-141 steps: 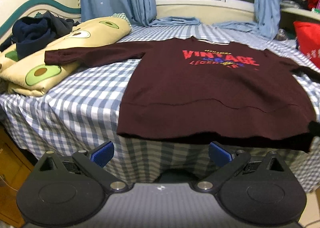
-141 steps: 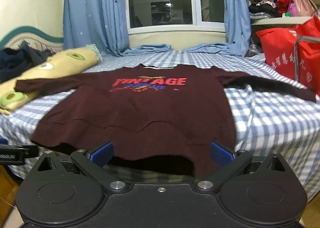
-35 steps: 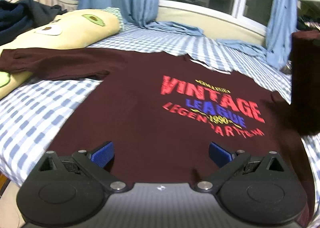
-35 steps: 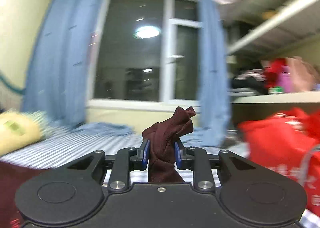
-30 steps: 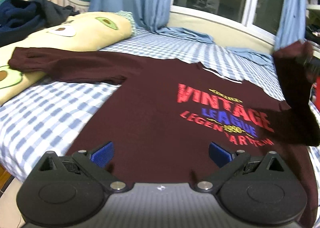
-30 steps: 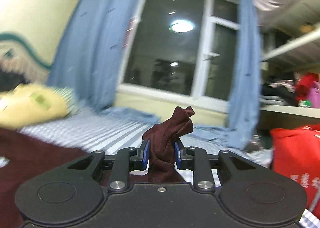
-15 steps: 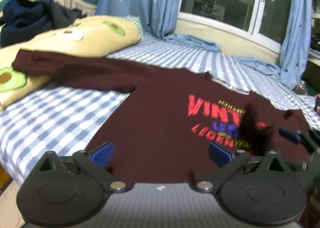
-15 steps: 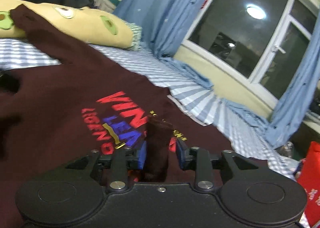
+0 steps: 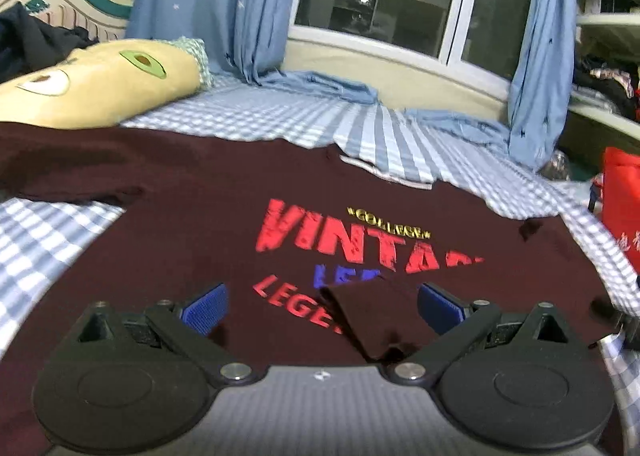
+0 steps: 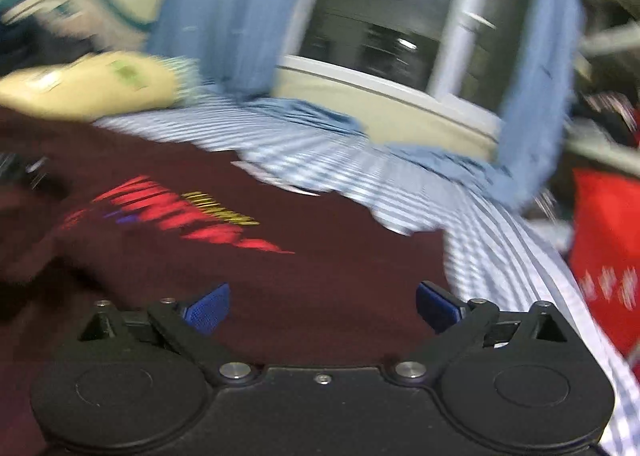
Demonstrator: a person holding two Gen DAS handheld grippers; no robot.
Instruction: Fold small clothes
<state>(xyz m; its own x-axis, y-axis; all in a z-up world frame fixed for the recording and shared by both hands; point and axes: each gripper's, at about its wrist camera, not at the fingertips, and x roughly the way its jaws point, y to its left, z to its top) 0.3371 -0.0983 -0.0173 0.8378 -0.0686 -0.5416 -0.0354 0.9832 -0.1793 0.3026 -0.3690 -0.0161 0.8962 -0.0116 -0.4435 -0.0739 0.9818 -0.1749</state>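
On the bed (image 9: 380, 144), sleeve (image 9: 372, 316) lay loose across shirt (image 9: 192, 224); right claw (image 10: 322, 306) just opened, empty; left claw (image 9: 320, 306) spread, empty. Risk: unpressed sleeve slipping askew.

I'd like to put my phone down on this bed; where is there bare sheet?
Bare checked sheet lies between the sweatshirt collar and the curtains, and left of the body below the sleeve. The avocado pillow and red bag crowd the sides.
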